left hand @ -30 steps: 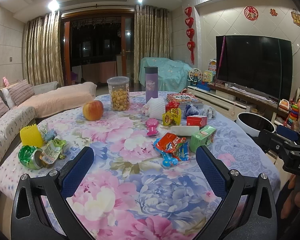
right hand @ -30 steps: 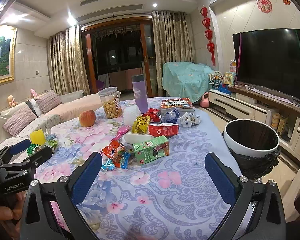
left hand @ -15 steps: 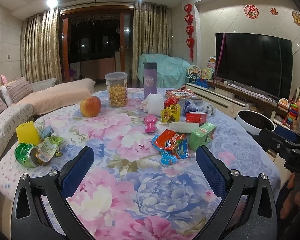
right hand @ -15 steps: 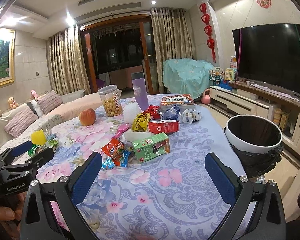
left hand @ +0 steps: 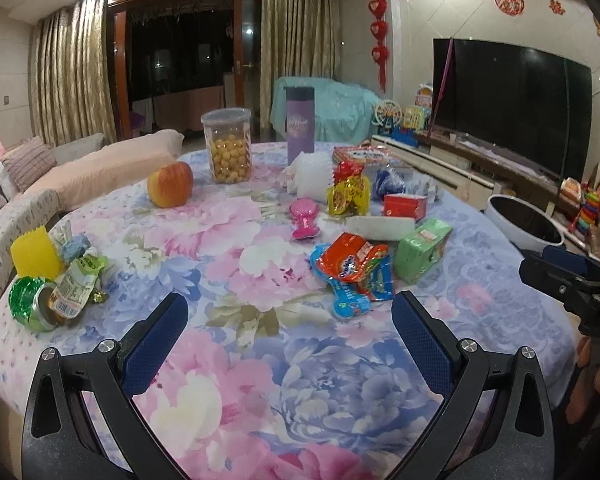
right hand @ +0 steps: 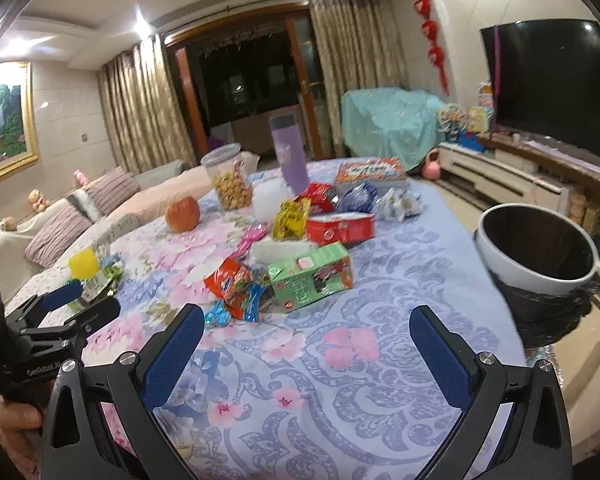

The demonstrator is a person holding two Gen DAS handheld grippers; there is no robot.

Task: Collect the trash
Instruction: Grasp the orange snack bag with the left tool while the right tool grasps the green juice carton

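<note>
Trash lies on a floral tablecloth (left hand: 260, 352): orange and blue snack wrappers (left hand: 354, 272) (right hand: 232, 284), a green carton (left hand: 422, 248) (right hand: 312, 276), a red box (left hand: 404, 206) (right hand: 340, 228), a yellow wrapper (left hand: 348, 198) (right hand: 290, 218) and a crushed green can (left hand: 30, 306) with wrappers at the left edge. A white bin (right hand: 536, 252) (left hand: 524, 230) with a black liner stands right of the table. My left gripper (left hand: 290, 330) is open and empty, short of the wrappers. My right gripper (right hand: 306, 340) is open and empty, in front of the green carton.
An apple (left hand: 170, 184), a jar of snack balls (left hand: 226, 144), a purple tumbler (left hand: 300, 124), a pink toy (left hand: 304, 218), a white packet (left hand: 380, 226) and a book (right hand: 368, 170) also sit on the table. A sofa (left hand: 28, 184) runs along the left, a TV cabinet (right hand: 520, 176) on the right.
Both grippers have moved forward and lower over the table; the objects look larger. The right view has swung a little. Both stay open and empty.
</note>
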